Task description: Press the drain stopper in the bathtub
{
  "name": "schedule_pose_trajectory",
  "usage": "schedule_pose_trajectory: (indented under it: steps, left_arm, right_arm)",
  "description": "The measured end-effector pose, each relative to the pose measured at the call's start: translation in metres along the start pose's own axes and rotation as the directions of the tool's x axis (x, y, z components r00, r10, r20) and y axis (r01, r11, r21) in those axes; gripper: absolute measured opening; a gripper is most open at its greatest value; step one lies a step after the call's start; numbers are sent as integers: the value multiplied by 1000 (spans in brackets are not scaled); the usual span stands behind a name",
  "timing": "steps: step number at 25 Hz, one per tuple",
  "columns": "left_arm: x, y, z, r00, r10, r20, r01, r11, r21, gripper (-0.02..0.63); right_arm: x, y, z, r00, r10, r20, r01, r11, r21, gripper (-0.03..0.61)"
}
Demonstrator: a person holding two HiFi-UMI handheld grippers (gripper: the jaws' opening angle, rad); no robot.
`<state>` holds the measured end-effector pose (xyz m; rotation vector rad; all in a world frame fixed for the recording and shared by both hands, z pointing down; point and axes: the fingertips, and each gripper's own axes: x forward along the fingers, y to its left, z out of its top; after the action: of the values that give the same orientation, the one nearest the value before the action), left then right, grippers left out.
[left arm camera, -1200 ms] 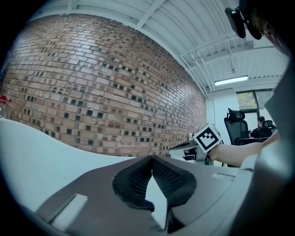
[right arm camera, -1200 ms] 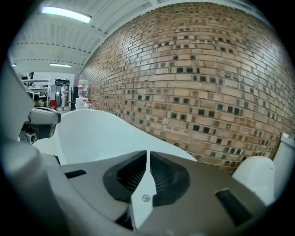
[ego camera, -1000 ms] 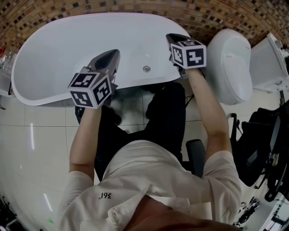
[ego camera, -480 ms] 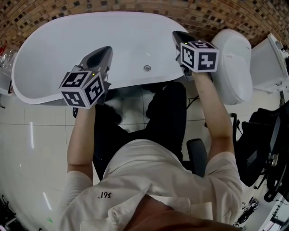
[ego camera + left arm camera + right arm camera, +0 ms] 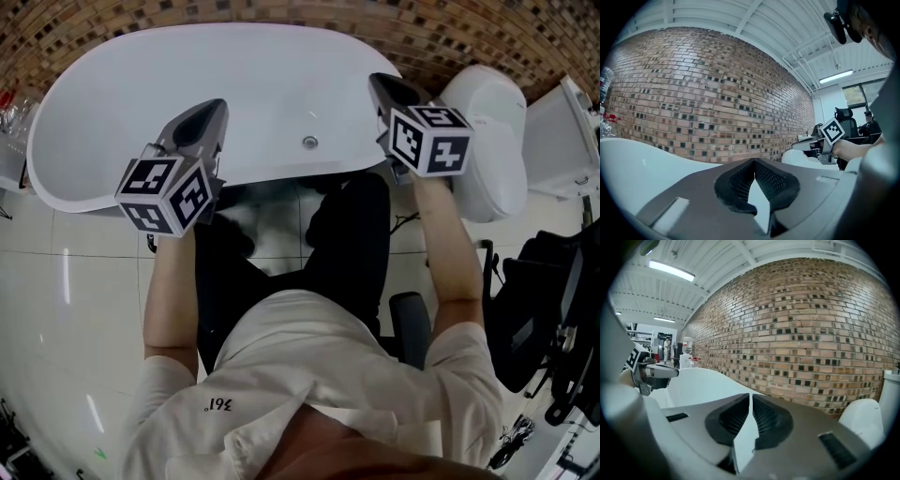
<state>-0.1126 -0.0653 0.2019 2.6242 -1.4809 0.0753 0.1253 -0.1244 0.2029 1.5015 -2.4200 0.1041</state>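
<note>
Head view: drain stopper (image 5: 309,142) between left hand-held gripper (image 5: 212,111) and right hand-held gripper (image 5: 382,86)

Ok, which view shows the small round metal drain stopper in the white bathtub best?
The head view: the small round metal drain stopper sits unobstructed inside the white bathtub. Both gripper views look over the tub rim at the brick wall; neither shows the stopper.

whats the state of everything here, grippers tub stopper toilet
left hand-held gripper: shut, jaw tips together, nothing between them
right hand-held gripper: shut, nothing between the jaws
drain stopper: untouched, neither gripper on it; pressed or raised can't be told
bathtub: no water visible, nothing lying in it
toilet lid: closed
</note>
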Motion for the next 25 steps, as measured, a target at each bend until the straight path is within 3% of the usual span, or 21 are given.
schedule_pose_trajectory:
  steps: [5, 25]
  left_arm:
    - [-6, -1, 1, 1000, 1, 7, -1, 1000, -5, 3]
    - [-12, -3, -1, 1000, 9, 3, -9, 1000, 26, 3]
  right_arm:
    - [-9, 8, 2, 1000, 22, 21, -21, 999, -31, 2]
    - [-24, 3, -7, 999, 16, 43, -15, 1000, -7, 2]
